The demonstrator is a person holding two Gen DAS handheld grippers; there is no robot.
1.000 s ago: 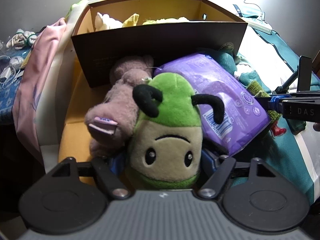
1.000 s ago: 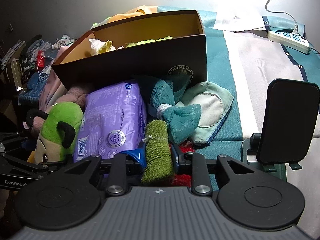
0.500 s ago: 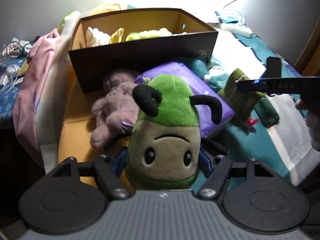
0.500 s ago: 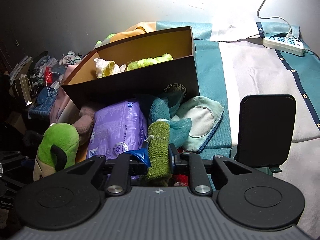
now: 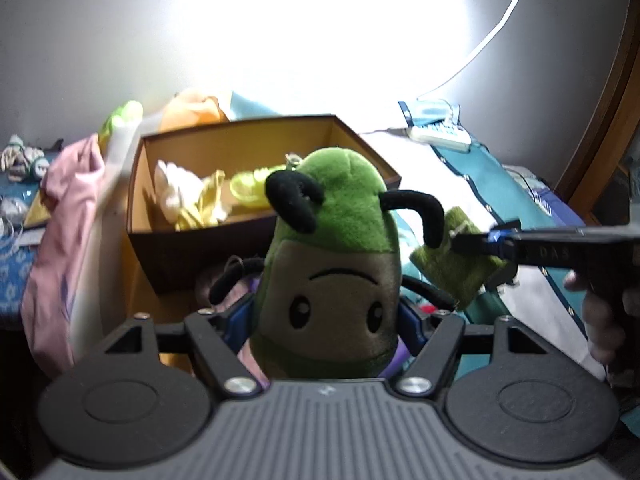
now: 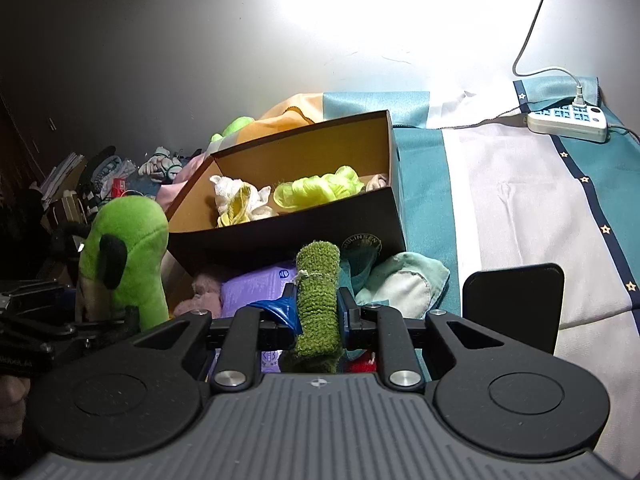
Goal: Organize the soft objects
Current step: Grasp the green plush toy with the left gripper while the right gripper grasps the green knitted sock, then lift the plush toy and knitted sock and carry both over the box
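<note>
Since the earlier frames, both grippers have risen clear of the pile, and the box (image 6: 304, 236) interior is now showing in both views. The left gripper (image 5: 326, 316) is clamping its jaws on the green plush toy (image 5: 332, 264), carrying it upright in front of the box. The right gripper (image 6: 318, 308) is pinching the green knitted roll (image 6: 318, 296) between closed jaws. The step in hand appears to be the transfer to the box. The next move calls for carrying each item over the near wall before releasing it beside the yellow cloth items (image 6: 316, 192) already lying inside.
</note>
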